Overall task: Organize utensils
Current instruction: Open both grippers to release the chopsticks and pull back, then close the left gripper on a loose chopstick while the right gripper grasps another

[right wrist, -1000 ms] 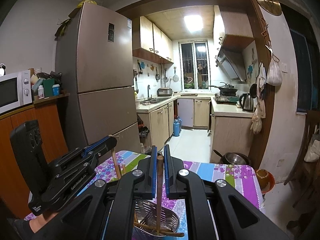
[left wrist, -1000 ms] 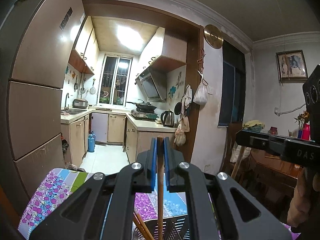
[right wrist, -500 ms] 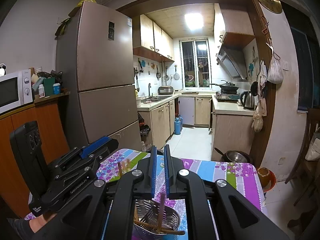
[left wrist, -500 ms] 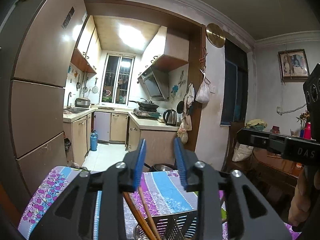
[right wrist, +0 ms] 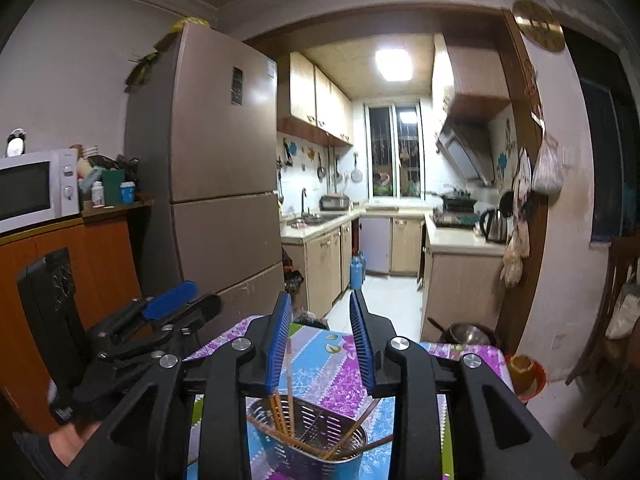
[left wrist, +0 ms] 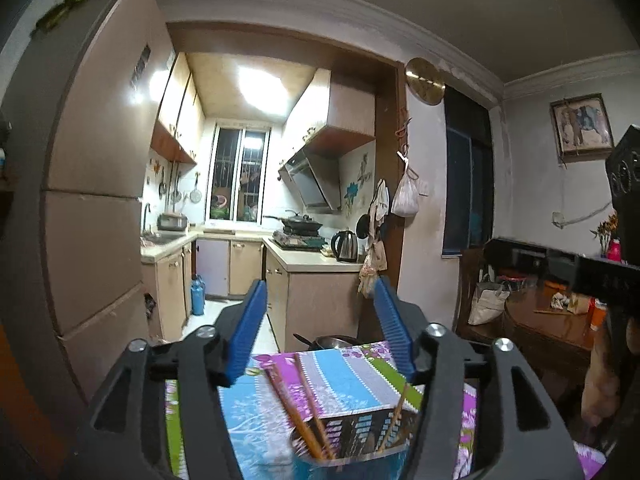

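Both your tongs, left [left wrist: 320,328] and right [right wrist: 320,344], now spread and empty; chopsticks [right wrist: 282,412] dropped into holder [right wrist: 308,440], probably all in.

Ahead of me stands the tall fridge [right wrist: 208,168]. Left of the fridge I see a white microwave [right wrist: 36,188] on an orange cabinet [right wrist: 80,264]. Right of the fridge, beyond the doorway, a kettle [right wrist: 494,225] sits on the kitchen counter [right wrist: 460,246], and a gold wall clock [right wrist: 538,30] hangs above.

No legible text, labels or numbers anywhere
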Demonstrator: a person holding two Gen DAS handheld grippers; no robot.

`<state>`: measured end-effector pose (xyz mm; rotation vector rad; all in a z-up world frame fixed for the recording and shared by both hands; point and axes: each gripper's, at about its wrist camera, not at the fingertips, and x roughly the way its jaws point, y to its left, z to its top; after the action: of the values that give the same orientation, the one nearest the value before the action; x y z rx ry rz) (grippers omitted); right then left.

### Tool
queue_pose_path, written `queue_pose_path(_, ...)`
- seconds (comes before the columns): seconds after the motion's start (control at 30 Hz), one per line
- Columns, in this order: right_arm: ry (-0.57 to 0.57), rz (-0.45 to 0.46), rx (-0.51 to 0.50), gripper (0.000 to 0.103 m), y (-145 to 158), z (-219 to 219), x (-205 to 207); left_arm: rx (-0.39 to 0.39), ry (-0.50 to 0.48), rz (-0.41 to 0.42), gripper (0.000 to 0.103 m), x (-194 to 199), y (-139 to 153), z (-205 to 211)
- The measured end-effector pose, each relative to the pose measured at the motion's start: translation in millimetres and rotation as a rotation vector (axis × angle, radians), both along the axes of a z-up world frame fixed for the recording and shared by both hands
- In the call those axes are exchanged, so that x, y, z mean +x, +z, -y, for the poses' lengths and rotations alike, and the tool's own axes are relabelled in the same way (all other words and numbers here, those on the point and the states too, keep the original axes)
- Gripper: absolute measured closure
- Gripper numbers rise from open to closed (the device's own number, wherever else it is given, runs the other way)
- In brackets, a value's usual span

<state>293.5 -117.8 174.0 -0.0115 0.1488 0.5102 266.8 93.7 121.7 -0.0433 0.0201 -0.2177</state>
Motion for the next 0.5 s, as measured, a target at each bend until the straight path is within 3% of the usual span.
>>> queue_pose_path(0.1, 0.019, 0.073, -0.005, 0.060, 2.2, 13.0, -53.8, 0.058, 0.012, 0.041, 0.033, -58.2, -0.5, -21.5)
queue_pose_path(0.23, 0.034, 0.099, 0.033, 0.052, -29.2, 37.3, -127.3, 0.111, 0.063, 0.031, 0.024, -126.6, -29.1, -55.3)
queue_pose_path(0.37, 0.032, 0.020, 0.042, 0.052, -103.1, 47.8, -183.7, 0.100, 0.113, -0.083, 0.023, -171.9, -87.4, -83.4)
queue_pose_path(0.5, 0.006, -0.136, 0.068, 0.053, -181.2, 50.3, -209.7, 0.013, 0.109, -0.251, 0.023, -185.5, -149.2, -91.8)
